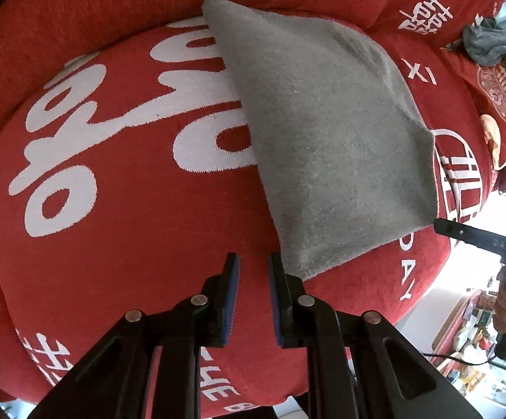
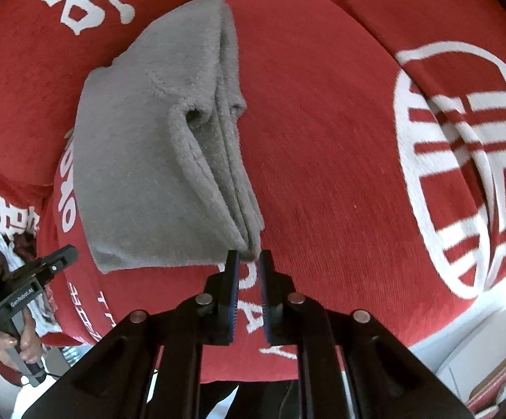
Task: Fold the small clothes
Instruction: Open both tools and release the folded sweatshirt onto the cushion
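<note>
A grey fleece cloth (image 1: pixel 323 139) lies folded into a thick rectangle on a red cushion (image 1: pixel 130 227) with white characters. My left gripper (image 1: pixel 254 262) hangs just above the cushion at the cloth's near left corner, its jaws a narrow gap apart with nothing between them. In the right wrist view the folded cloth (image 2: pixel 141 174) shows its layered edges. My right gripper (image 2: pixel 249 256) stands open at the cloth's near right corner, which sits at the fingertips without being pinched. The left gripper (image 2: pixel 66 255) appears at the far left, held by a hand (image 2: pixel 15 342).
A second grey cloth (image 1: pixel 497 45) lies crumpled on the cushions at the back right. The right gripper's finger (image 1: pixel 462 232) reaches in at the folded cloth's right corner. The red cushion (image 2: pixel 323 174) drops off to a pale floor (image 2: pixel 462 342) at the near right.
</note>
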The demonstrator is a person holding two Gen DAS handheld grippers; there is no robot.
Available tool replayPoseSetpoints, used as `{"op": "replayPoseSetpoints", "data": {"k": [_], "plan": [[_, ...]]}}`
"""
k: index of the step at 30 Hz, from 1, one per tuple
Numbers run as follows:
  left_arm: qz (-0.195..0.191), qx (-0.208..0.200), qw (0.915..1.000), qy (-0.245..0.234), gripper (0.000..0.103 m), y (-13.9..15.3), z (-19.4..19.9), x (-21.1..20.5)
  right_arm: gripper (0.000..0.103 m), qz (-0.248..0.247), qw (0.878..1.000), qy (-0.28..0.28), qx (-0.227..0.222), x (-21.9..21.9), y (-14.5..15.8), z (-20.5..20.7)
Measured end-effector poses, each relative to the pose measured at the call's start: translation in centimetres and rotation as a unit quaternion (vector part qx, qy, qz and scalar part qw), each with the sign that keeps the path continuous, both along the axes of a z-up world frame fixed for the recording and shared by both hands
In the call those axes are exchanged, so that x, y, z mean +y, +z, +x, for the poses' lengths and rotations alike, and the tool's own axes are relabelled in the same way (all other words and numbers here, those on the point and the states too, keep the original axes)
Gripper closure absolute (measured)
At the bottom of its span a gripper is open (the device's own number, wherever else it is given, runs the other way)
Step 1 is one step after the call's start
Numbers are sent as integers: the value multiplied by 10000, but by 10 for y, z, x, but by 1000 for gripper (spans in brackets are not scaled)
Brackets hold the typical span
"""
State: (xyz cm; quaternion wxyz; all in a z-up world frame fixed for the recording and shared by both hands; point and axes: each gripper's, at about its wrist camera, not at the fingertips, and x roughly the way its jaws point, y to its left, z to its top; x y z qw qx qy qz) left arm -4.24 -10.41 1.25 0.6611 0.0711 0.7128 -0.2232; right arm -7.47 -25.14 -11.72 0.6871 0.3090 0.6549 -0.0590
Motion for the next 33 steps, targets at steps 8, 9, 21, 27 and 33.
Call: {"op": "replayPoseSetpoints", "data": {"k": [8,9,21,27,33], "plan": [[137,-323,9992,202,1,11,0,0,90,-9,9999,-93,-137,-3,13,0],[167,-305,9991,244,1,10,2,1,87,-21,9999,-91,-144,-3,13,1],[533,-417,9964,504,1,0,17,-7,48,33,9991,-7,-434,-9,24,23],[571,-385,9962,524,1,-3,25,-16,47,102,9980,118,-607,-19,25,37],[778,-437,9948,488,1,-9,33,-28,34,188,9973,173,-683,-29,25,51]]}}
